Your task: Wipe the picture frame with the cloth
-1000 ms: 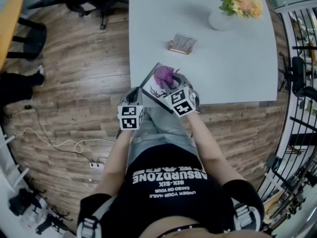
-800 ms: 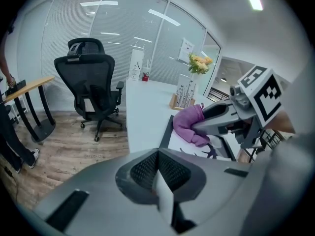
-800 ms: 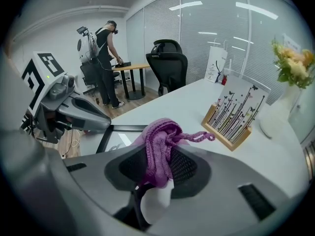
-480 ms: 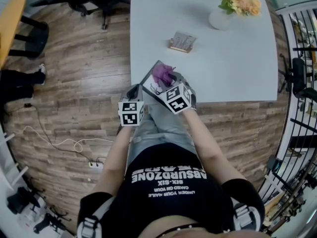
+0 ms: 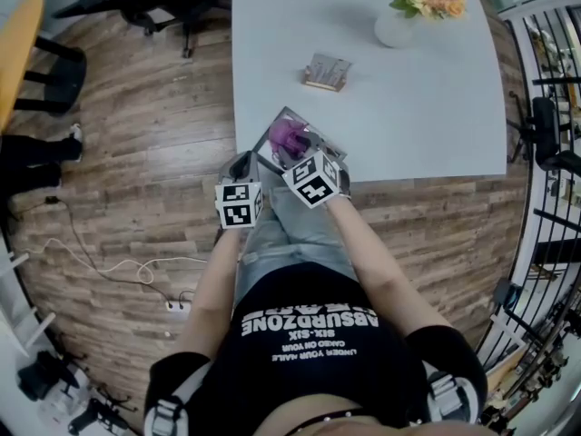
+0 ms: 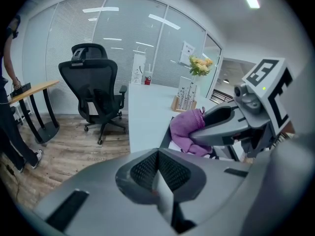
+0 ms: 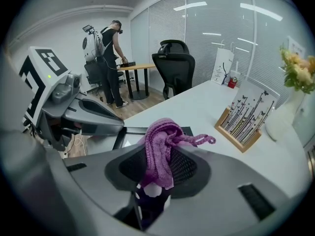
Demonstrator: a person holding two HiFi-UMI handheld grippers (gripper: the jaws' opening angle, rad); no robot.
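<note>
The picture frame (image 5: pixel 272 133) sat tilted at the near edge of the surface (image 5: pixel 408 89), with the purple cloth (image 7: pixel 162 146) lying on its face. The right hand-held gripper (image 7: pixel 157 170) pinched the cloth. The left hand-held gripper (image 6: pixel 158 175) was closed on the frame's edge.

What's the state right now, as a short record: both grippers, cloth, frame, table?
left gripper: shut on frame's edge
right gripper: shut on cloth
cloth: purple, bunched, over frame's face
frame: tilted, at table's near edge
table: also holds card stand and vase of flowers, both away from the frame
</note>
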